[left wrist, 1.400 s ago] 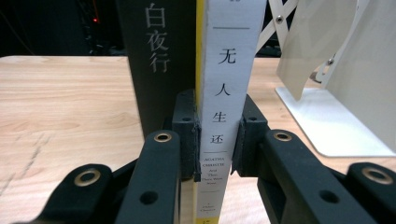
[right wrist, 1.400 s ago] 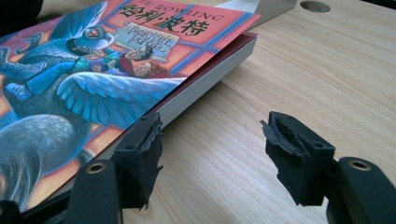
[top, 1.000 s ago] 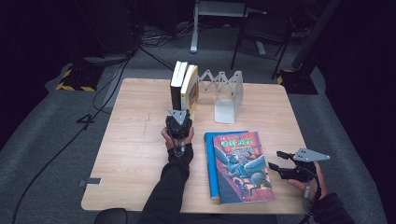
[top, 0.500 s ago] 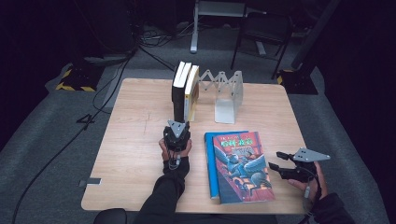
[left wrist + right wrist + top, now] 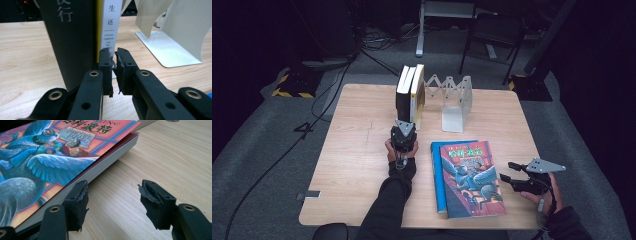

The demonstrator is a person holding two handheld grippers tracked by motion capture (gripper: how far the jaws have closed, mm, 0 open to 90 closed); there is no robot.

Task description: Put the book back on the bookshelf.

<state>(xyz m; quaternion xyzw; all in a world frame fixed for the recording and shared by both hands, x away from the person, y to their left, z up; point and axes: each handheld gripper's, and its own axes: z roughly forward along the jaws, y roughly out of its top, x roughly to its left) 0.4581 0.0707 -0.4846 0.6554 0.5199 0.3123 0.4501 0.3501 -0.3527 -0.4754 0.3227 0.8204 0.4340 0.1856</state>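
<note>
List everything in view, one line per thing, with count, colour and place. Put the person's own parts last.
Table: one, light wood, centre of the high view.
Upright books: a row of about three, dark and yellow-white spines, far middle of the table, beside the bookend.
Bookend: one, white metal with a folding lattice, right of the upright books.
Flat books: two stacked, a colourful red-and-blue cover on a blue one, near right of the table.
Chair: one, dark, on the floor beyond the table.
Left gripper: one, black, jaws shut on nothing, just before the upright books.
Right gripper: one, black, jaws open, beside the flat books' edge.
</note>
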